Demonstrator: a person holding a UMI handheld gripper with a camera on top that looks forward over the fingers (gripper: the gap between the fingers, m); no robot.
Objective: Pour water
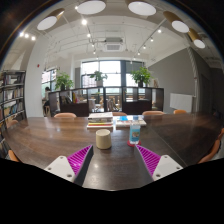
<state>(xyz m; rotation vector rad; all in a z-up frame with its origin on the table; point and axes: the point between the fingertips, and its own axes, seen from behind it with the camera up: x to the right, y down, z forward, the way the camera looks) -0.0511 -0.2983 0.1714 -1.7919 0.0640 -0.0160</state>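
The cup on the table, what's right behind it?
Behind the cup lies a stack of books on the wooden table; the cup covers part of the stack's front. A bottle stands beside them.

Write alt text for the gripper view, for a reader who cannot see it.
The gripper is open above a wooden table, with a pale cup and a clear water bottle standing just beyond its fingers. Behind them lies a stack of books, then chairs, plants and large windows.

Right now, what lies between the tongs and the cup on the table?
Nothing: in the gripper view only bare wooden table lies between the open tongs and the cup. The bottle stands right of the cup.
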